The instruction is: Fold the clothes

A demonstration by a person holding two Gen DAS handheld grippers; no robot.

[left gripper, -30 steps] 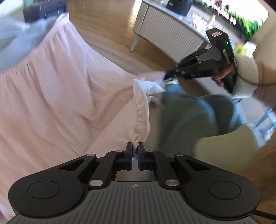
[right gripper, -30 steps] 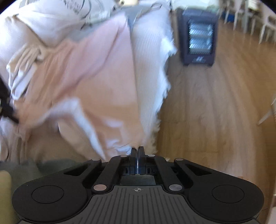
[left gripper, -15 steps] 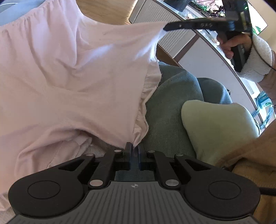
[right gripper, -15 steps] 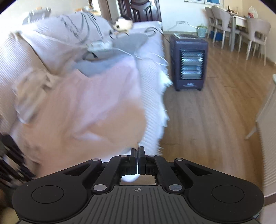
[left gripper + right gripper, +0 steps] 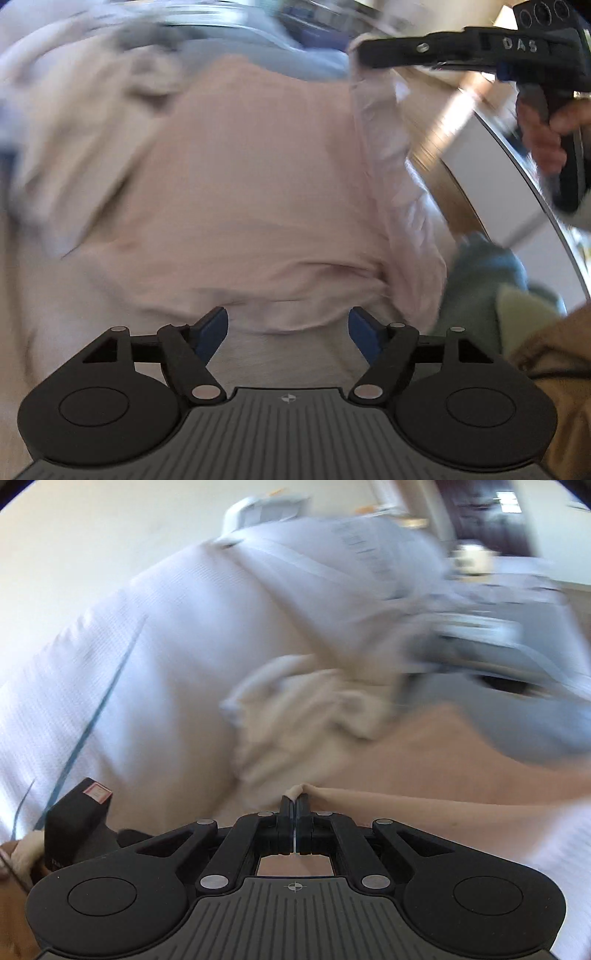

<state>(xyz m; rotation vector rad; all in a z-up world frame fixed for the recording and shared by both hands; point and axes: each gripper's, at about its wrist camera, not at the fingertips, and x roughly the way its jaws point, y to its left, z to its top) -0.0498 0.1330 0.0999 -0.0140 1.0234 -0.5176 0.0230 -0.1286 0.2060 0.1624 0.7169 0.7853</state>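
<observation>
Nearest the left wrist camera, the left gripper (image 5: 288, 328) is seen with its blue-padded fingers (image 5: 212, 328) standing well apart; they have just been opening, and nothing is pressed between them, though the hem of the pale pink cotton garment (image 5: 240, 192) lies just beyond their tips. Beneath that hem a strip of white textured sofa cover (image 5: 273, 354) is exposed. The garment is spread across the sofa seat and blurred by motion. At its right edge a gathered fold is lifted upward, where it is pinched at the tip of the right gripper (image 5: 364, 55), which is held by a hand (image 5: 546, 133) on a black pistol-style handle. To the lower right, a teal-green fabric mass (image 5: 480, 280) and a pale green cushion (image 5: 524, 317) are seen beside the garment.

From the right wrist camera, the right gripper (image 5: 295, 801) is shown with its fingers closed together on a small bunched corner of the pink garment (image 5: 424, 760), from which a taut edge is drawn off to the right. Beyond the fingers, a crumpled cream cloth (image 5: 306, 705) is lying on the white ribbed sofa cover (image 5: 147, 657), and farther right a grey-blue garment (image 5: 517, 701) is overlapping the pink one's far end. At lower left the black top of the left gripper's body is caught in view.
</observation>
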